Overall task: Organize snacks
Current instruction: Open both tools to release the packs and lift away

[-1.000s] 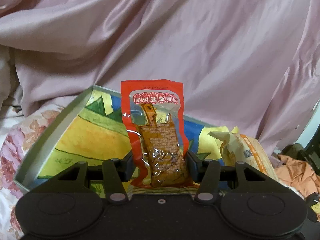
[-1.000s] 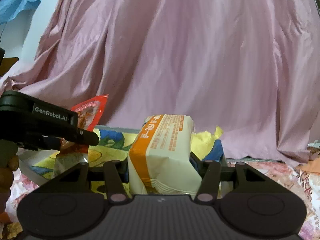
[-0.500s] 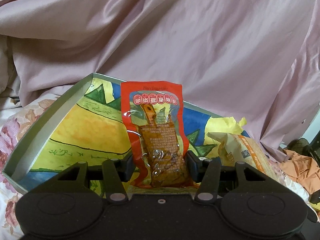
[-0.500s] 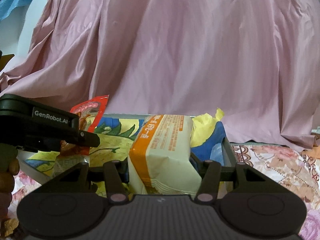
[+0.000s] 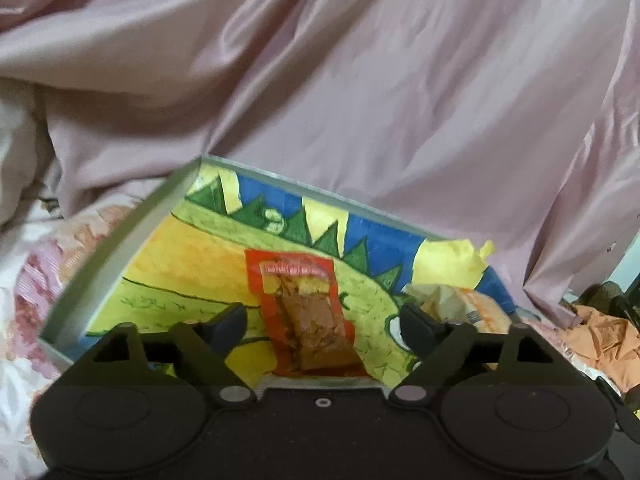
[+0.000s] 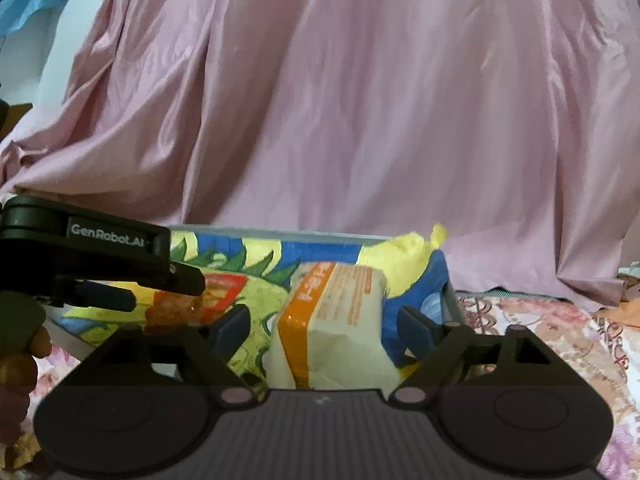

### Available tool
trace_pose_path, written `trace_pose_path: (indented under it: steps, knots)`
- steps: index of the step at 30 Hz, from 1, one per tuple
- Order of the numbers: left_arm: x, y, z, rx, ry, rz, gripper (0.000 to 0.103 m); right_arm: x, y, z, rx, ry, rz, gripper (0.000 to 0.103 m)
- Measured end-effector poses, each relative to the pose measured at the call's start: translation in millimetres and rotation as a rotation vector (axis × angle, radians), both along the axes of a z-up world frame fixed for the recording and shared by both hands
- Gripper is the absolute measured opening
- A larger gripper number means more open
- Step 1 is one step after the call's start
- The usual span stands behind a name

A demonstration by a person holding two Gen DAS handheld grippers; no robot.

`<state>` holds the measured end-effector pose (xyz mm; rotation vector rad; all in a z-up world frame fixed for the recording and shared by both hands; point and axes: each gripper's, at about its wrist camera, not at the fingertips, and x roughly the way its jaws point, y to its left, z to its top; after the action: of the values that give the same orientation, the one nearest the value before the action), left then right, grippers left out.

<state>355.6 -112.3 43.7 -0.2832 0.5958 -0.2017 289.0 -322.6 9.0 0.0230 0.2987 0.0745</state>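
A shallow box with a bright yellow, green and blue painted floor lies on the bed. My left gripper is open; the red snack packet lies flat on the box floor between its spread fingers. My right gripper is open too; the cream and orange snack pack rests in the box between its fingers, apart from both. The left gripper's body shows at the left of the right wrist view, over the red packet. The cream pack's end shows in the left wrist view.
Pink satin cloth is draped behind the box. A floral bedsheet lies around it. Crumpled orange cloth sits at the right. A yellow paper scrap sticks up at the box's far right corner.
Both grippers have opened. The red packet has dropped from upright to flat on the box floor, and the cream pack has settled into the box.
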Motion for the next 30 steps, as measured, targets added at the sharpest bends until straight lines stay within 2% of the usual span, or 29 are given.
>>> trace_pose_path:
  steps: [7,10,20,30]
  knots:
    - [-34,12,29,-0.001,-0.086,0.036,0.102,-36,1,24,0.001,-0.1,-0.02,0.099]
    - [-51,18,41,0.004,-0.115,0.049,0.102,-54,3,36,-0.002,-0.144,-0.033,0.103]
    - [-117,41,66,0.05,-0.178,0.073,0.102,-112,13,65,0.025,-0.224,-0.058,0.103]
    - [-179,67,59,0.107,-0.173,0.095,0.102,-164,31,68,0.042,-0.241,-0.055,0.103]
